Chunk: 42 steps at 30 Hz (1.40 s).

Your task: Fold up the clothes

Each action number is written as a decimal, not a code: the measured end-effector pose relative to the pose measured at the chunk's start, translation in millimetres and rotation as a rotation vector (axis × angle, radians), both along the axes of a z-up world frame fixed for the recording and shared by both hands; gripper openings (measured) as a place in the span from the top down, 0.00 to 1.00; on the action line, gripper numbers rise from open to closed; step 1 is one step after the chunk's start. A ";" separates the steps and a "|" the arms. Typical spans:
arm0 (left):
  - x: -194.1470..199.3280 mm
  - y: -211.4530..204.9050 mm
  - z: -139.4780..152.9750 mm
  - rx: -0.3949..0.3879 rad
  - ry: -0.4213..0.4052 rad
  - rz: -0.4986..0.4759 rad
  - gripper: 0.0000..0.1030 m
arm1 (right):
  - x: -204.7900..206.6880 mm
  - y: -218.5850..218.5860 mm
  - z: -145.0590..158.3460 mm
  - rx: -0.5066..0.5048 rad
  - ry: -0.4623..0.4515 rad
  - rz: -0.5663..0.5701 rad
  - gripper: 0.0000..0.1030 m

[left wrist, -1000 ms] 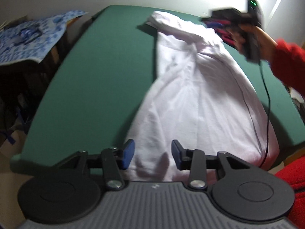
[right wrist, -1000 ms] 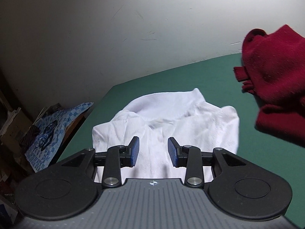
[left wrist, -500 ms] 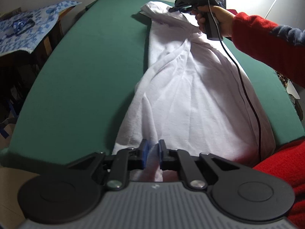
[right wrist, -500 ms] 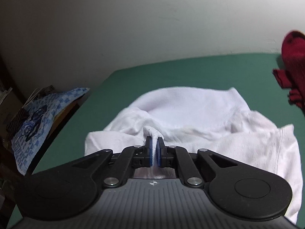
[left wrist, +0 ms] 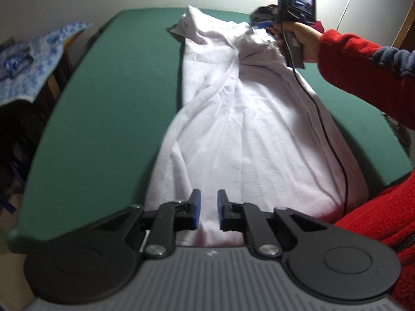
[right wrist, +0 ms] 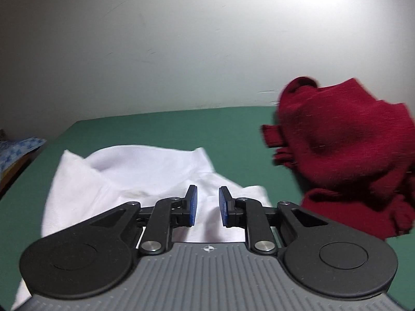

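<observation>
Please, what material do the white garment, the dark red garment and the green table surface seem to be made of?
White garment: probably a thin cotton knit, matte, with soft creases and limp draping. Dark red garment: looks like a thicker knit, maybe wool or acrylic; fuzzy surface and ribbed edge. Green table surface: matte and even, possibly felt or a mat; the pictures leave it open.

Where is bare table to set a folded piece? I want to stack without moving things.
Bare green table lies left of the white garment, up to the table's left edge. A narrower strip runs along its right. The far right corner is crowded by the red garment.
</observation>
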<state>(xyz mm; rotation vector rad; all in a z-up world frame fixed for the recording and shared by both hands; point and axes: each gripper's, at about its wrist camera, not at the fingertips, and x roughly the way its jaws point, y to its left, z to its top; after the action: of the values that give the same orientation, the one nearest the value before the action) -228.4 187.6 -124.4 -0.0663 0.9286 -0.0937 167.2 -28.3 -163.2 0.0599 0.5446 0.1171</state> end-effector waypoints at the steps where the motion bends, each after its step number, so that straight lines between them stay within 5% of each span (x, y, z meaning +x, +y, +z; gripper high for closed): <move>1: -2.8 3.7 2.9 0.019 -0.014 0.014 0.87 | -5.2 -10.4 2.7 0.043 0.004 -0.002 0.66; 5: -4.3 21.1 0.2 0.074 -0.021 0.080 0.69 | -22.8 -44.1 3.4 0.265 0.129 0.167 0.62; 9: 8.4 32.0 -15.9 0.008 0.040 0.092 0.68 | -35.1 -24.6 -13.0 0.196 0.191 0.268 0.59; 12: 12.6 19.9 -20.0 0.050 0.047 0.068 0.71 | -42.5 -24.4 -9.7 0.201 0.160 0.275 0.93; 14: 12.2 12.5 -18.1 0.061 0.036 0.056 0.72 | -49.6 -31.3 3.3 0.237 0.106 0.280 0.93; 17: 11.8 9.4 -14.7 0.035 0.034 0.060 0.78 | -52.7 -31.7 6.9 0.164 0.119 0.281 0.93; 23: 9.5 -2.8 -13.6 -0.009 0.039 0.030 0.78 | -57.0 -32.1 1.2 0.008 0.175 0.210 0.78; 26: 6.7 -10.1 -13.0 -0.015 0.040 0.012 0.78 | -77.6 -40.3 14.4 0.028 0.051 0.091 0.62; 28: 5.2 -12.8 -13.0 -0.022 0.040 0.008 0.78 | -88.5 -36.5 23.3 0.097 0.047 0.174 0.62; 33: 2.3 -22.0 -18.4 0.002 0.052 -0.006 0.78 | -105.1 4.3 9.8 0.205 0.275 0.479 0.62; 36: 2.6 -25.7 -20.1 0.010 0.058 -0.003 1.00 | -111.0 12.9 -9.6 0.279 0.386 0.439 0.62; 39: 0.9 -26.3 -18.3 0.001 0.050 0.003 1.00 | -109.8 16.8 -23.0 0.357 0.418 0.376 0.62; 42: -2.3 -27.7 -17.9 0.026 0.052 -0.002 1.00 | -104.9 21.9 -30.1 0.409 0.420 0.376 0.85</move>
<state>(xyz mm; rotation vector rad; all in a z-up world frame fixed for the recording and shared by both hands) -230.6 160.0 -142.4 -0.0440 0.9820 -0.0821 62.3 -6.4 -193.2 0.3875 0.9424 0.5915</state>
